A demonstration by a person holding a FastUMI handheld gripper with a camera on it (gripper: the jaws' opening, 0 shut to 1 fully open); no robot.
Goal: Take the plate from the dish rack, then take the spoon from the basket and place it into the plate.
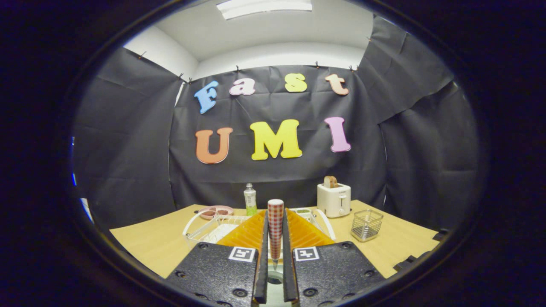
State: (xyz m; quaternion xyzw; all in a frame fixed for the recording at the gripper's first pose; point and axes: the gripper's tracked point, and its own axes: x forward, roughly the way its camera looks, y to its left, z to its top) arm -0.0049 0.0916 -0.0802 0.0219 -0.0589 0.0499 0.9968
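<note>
Gripper (275,238) is held above the worktop (149,243), fingers drawn narrow and pressed from both sides on the spoon (275,226). Spoon is held upright between the fingers: a handle with a red-and-white check pattern, its rounded end uppermost, tapering downward to a thin metal neck seen low in the gap. The bowl of the spoon cannot be made out.

Dish rack (213,228), white wire, is taken as landmark; it lies on the worktop just beyond the fingers and is partly hidden by them. Behind the rack's left end a pink plate (216,211) is seen on the worktop, with dark pieces on it. Behind the rack, near its middle, a clear bottle (250,199) with a green label stands upright. To the right of the rack and further back, a white toaster (334,199) is seen with a slice of bread (330,181) standing up out of its slot. To the right of the rack and nearer than the toaster, a wire basket (367,224) stands upright, apart from both.
</note>
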